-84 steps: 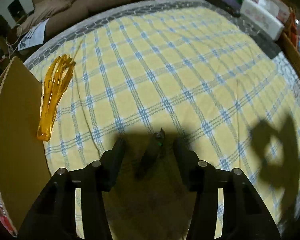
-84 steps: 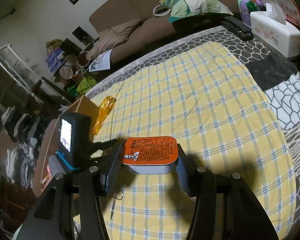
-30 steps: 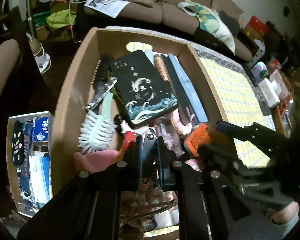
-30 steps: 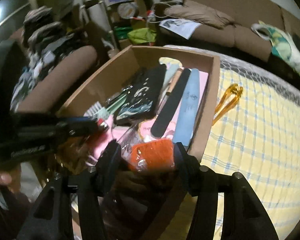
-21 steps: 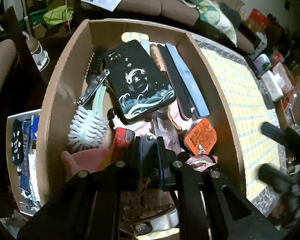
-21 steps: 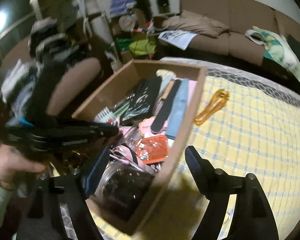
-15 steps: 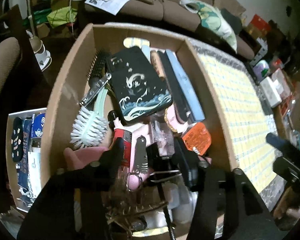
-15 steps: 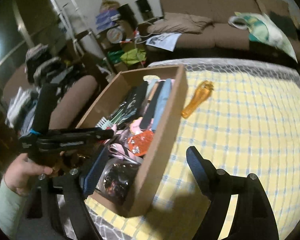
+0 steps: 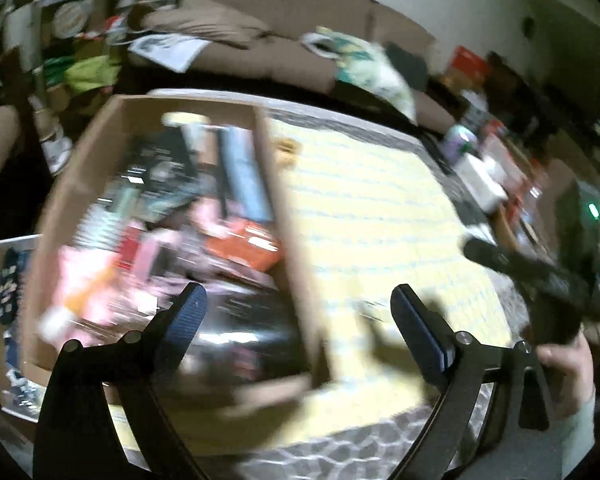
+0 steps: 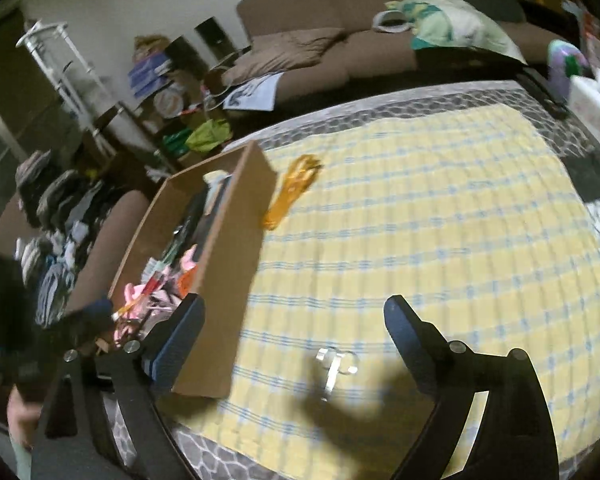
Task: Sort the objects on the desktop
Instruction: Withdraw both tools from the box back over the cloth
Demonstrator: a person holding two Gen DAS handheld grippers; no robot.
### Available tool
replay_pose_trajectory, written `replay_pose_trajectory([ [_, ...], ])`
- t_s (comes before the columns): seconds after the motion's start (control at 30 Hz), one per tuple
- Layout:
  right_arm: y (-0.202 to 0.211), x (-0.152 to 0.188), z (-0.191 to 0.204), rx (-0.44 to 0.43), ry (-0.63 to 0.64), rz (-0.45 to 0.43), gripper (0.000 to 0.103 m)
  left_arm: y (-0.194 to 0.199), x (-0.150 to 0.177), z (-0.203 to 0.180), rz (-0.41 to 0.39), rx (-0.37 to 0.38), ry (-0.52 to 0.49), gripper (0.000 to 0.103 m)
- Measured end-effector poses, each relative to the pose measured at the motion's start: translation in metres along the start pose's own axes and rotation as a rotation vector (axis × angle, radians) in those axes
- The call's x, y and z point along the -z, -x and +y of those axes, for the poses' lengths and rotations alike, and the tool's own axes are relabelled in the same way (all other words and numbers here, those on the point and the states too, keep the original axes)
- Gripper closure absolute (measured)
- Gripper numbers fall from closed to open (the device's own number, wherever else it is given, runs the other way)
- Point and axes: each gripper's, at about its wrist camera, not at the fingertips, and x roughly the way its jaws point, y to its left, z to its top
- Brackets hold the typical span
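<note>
The cardboard box (image 9: 296, 240) stands at the left end of the yellow checked cloth (image 9: 380, 220), full of blurred items, among them an orange sauce packet (image 9: 244, 244). My left gripper (image 9: 300, 320) hangs above the box's near right corner, its jaws opening with nothing between them. My right gripper (image 10: 292, 328) hovers over the cloth just right of the box (image 10: 224, 264), its jaws also opening and empty. On the cloth lie an orange plastic whisk (image 10: 292, 192) beside the box and a small metal clip (image 10: 334, 364) under the right gripper. The right gripper (image 9: 540, 276) also shows in the left wrist view.
A brown sofa (image 10: 340, 52) with a cushion runs behind the table. A white tissue box (image 10: 596, 108) and a remote (image 10: 544, 92) sit at the far right. A chair piled with clothes (image 10: 60, 220) stands left of the box. A hand (image 9: 568, 364) holds the right gripper.
The left gripper opened, left its small dark item in the box and drew back. The right gripper dropped the orange sauce packet into the box, opened and swung right over the cloth.
</note>
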Motion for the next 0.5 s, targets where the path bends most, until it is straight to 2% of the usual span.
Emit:
replay_pose_trajectory([
  [0.17, 0.015, 0.01, -0.031, 0.034, -0.053, 0.001, 0.009, -0.025, 0.028, -0.061, 0.047, 0.092, -0.074, 0.01],
  [0.23, 0.018, 0.014, -0.041, 0.033, -0.083, -0.004, 0.009, -0.037, 0.037, -0.08, 0.078, 0.097, -0.094, 0.01],
  [0.37, 0.022, 0.02, -0.069, 0.009, -0.164, -0.005, 0.009, -0.072, 0.052, -0.111, 0.124, 0.006, -0.202, 0.01],
  [0.43, 0.023, 0.02, -0.078, 0.004, -0.189, -0.006, 0.009, -0.085, 0.057, -0.116, 0.137, -0.025, -0.217, 0.01],
  [0.47, 0.023, 0.02, -0.079, 0.004, -0.189, -0.007, 0.009, -0.09, 0.059, -0.122, 0.126, -0.087, -0.239, 0.009],
  [0.5, 0.023, 0.019, -0.08, 0.005, -0.186, -0.006, 0.009, -0.094, 0.062, -0.127, 0.125, -0.106, -0.258, 0.002],
])
